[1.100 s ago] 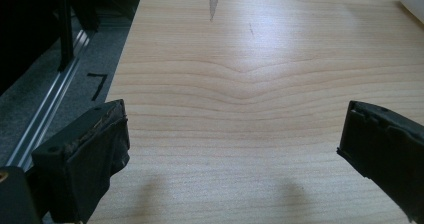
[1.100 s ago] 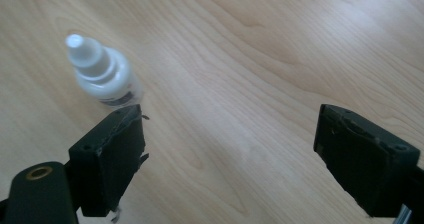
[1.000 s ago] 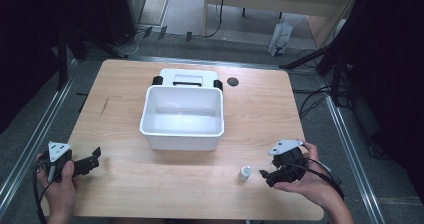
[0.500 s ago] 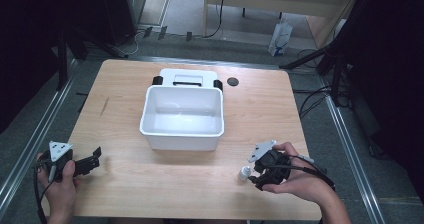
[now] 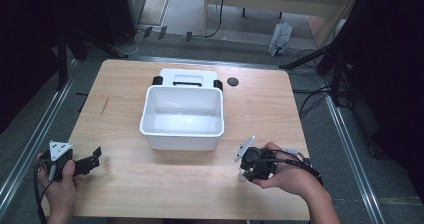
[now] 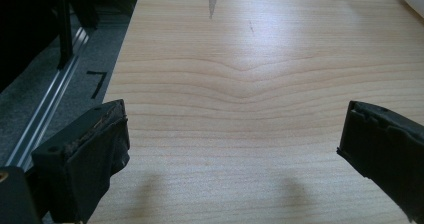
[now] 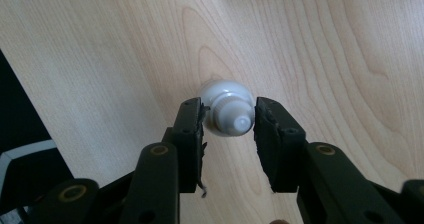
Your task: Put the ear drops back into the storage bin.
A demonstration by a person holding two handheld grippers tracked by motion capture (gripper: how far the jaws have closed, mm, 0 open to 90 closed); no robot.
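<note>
A small white bottle (image 7: 228,109) stands upright on the wooden table (image 5: 165,184), seen from above in the right gripper view. My right gripper (image 7: 229,119) points down over it, its two black jaws pressed against the bottle's sides. In the high view that gripper (image 5: 248,172) sits at the front right of the table, and a sliver of the bottle (image 5: 243,176) shows beneath it. My left gripper (image 5: 95,158) rests at the front left, held level, jaws wide apart with bare wood between them (image 6: 232,149).
A white plastic bin (image 5: 181,134) stands in the middle of the table, with a white lid with black clips (image 5: 187,77) lying behind it. A small dark round disc (image 5: 232,81) lies at the back right. Metal rails run along both table sides.
My right gripper has moved left to the small bottle, tipped down over it and closed its jaws around it. The left gripper has stayed in place.
</note>
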